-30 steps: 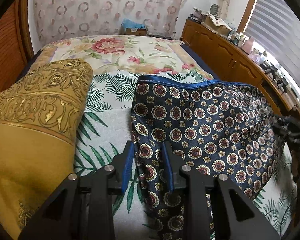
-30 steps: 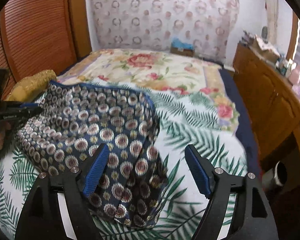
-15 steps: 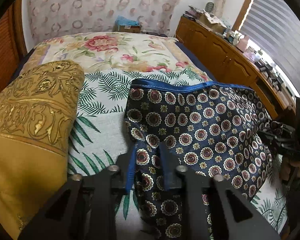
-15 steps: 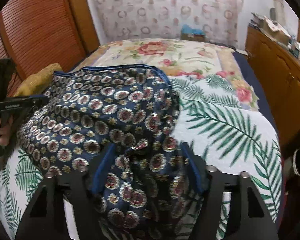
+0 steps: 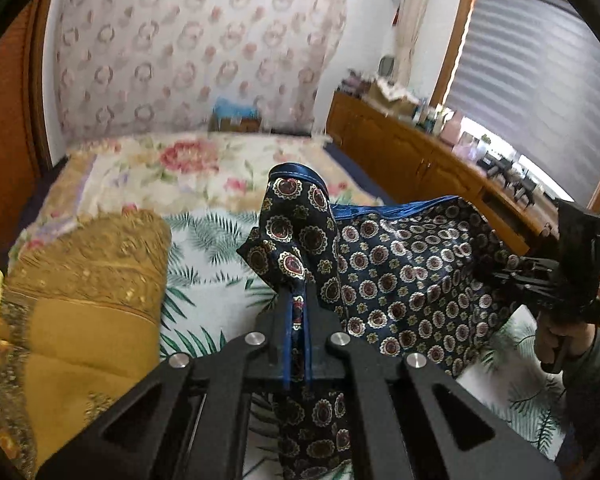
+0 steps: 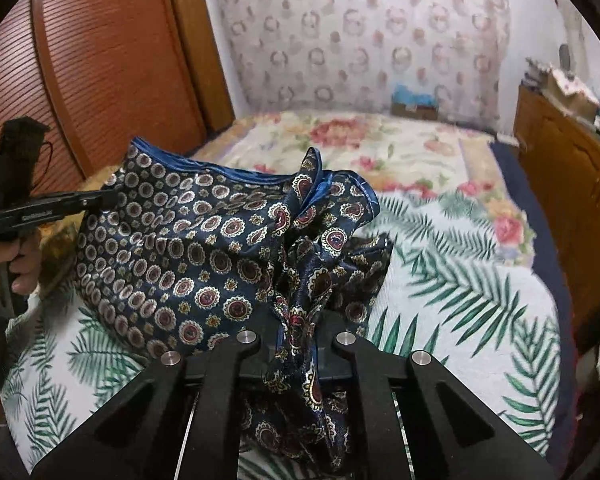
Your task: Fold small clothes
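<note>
Both grippers (image 5: 296, 320) (image 6: 296, 336) closed on the cloth (image 5: 400, 272), lifting it

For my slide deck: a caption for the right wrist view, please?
Right gripper closing on a bunched navy patterned garment above the leaf-print bedspread.

Bed (image 6: 460, 280) carries a palm-leaf print cover with a floral quilt (image 6: 380, 140) beyond. A gold embroidered cushion (image 5: 88, 280) rests on its left side; a navy medallion-print cloth (image 6: 180, 248) partly touches it.
</note>
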Demonstrator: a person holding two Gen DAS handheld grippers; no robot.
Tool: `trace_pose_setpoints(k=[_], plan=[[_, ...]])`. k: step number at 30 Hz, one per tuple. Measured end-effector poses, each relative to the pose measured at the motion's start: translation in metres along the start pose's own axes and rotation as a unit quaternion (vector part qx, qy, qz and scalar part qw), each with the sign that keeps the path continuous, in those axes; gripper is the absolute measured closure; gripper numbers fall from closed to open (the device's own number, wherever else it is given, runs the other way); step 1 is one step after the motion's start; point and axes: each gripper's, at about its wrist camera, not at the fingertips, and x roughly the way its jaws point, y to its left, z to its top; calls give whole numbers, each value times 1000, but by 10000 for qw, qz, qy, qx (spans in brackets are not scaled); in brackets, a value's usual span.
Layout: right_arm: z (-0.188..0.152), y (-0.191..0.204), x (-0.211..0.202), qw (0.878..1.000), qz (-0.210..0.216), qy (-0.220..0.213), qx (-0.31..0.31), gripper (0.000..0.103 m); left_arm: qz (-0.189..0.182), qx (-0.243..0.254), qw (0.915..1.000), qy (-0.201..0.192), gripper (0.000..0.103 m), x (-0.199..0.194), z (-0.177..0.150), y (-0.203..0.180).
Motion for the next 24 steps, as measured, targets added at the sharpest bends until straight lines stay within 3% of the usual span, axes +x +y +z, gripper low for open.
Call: trace_pose_setpoints(k=[5, 12, 19, 24], plan=[[14, 16, -21, 9993, -99, -307, -164, 97, 66, 17, 9992, -401, 102, -36, 7, 5], [48, 40, -28, 9968, -20, -507, -620, 97, 431, -94, 9958, -807, 102, -80, 4, 30], [95, 92, -10, 9883, 228, -590, -1389, 97, 995, -416, 9869, -1196, 102, -123, -16, 73], [137, 144, 23, 9761, 403, -537, -2067, 97, 1405, -843, 9773, -1344, 102, -138, -51, 107]])
